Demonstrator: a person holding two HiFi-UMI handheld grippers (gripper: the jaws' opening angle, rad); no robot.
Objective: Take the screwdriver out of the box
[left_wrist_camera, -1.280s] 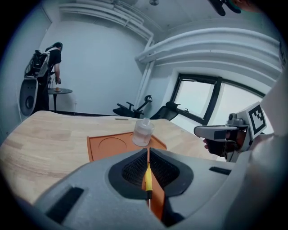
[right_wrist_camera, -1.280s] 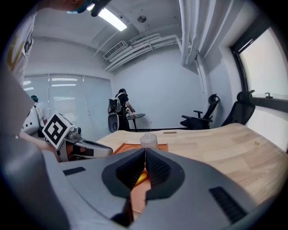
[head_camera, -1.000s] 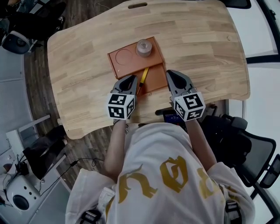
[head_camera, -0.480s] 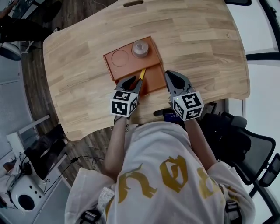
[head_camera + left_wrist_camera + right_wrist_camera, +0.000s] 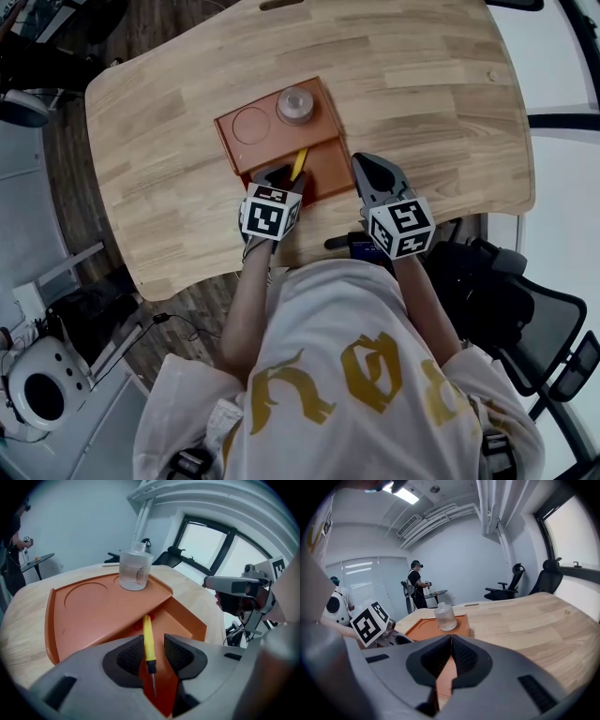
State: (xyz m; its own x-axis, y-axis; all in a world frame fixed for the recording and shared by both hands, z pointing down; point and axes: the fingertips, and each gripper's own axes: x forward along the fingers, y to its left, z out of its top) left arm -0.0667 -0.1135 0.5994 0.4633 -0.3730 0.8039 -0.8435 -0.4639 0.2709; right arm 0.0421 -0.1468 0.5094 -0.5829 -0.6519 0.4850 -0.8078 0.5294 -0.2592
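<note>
A: Orange box (image 5: 267,150) on the wooden surface (image 5: 422,103): is the yellow screwdriver (image 5: 148,641) out of it?

B: No. It lies in the near, lower compartment, just where it lay a second ago. Its handle reaches to the step below the far compartment and its metal tip points toward the person.

A: So what differs?

B: The left gripper (image 5: 281,175). A second ago it hung over the near edge of the box with its jaws together. Now it has sunk and tipped more steeply down. Its jaws are opening, one on each side of the yellow handle. The handle lies between them, and neither jaw presses on it.

A: And the right gripper (image 5: 364,164)?

B: Little changed. It hangs just beside the near right corner of the box, jaws pressed together with nothing between them.

A: Anything else in the box?

B: A glass bottle (image 5: 294,104) stands upright in the far compartment, right of a round recess, as before. The head view has shifted a little, so the box shows slightly further left than it did.
</note>
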